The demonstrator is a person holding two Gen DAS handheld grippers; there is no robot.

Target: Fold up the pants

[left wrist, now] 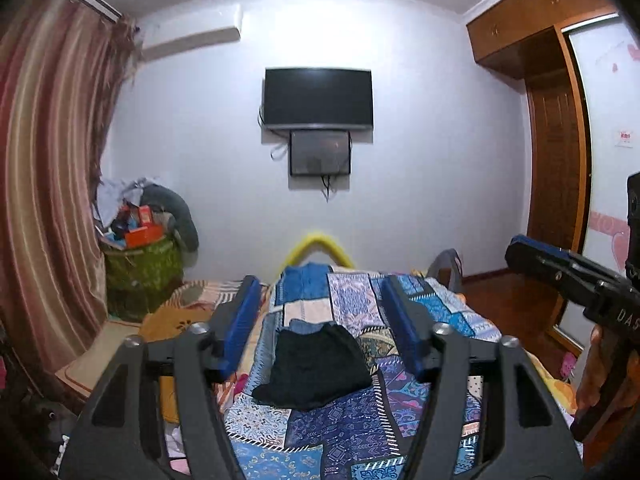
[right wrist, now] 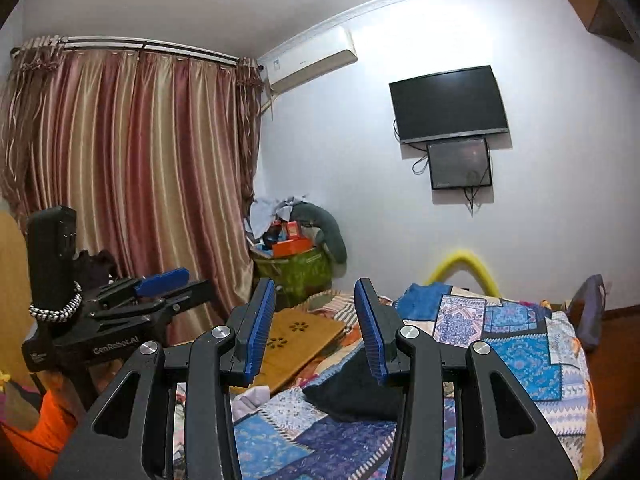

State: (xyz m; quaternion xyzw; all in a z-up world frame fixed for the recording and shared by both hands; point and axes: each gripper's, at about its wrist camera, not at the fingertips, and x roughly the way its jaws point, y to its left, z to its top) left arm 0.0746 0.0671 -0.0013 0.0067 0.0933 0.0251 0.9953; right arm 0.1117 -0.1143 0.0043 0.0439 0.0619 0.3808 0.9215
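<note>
The right gripper's [right wrist: 316, 284] right finger hid part of the black pants [right wrist: 356, 392], whose folds were too dark to tell.

Black pants [left wrist: 316, 364] on a blue patchwork quilt [left wrist: 352, 304]; beyond the quilt, a green basket [left wrist: 140, 268], pink-and-gold striped curtains [right wrist: 132, 168], yellow hoop [left wrist: 318, 246].

Room's lit bright from overhead, with glare washing out the white wall [left wrist: 420, 128] around the TV [left wrist: 318, 98]. Heavy fisheye bending and dark corners; the curtain [right wrist: 132, 168] looks soft, colours slightly noisy.
</note>
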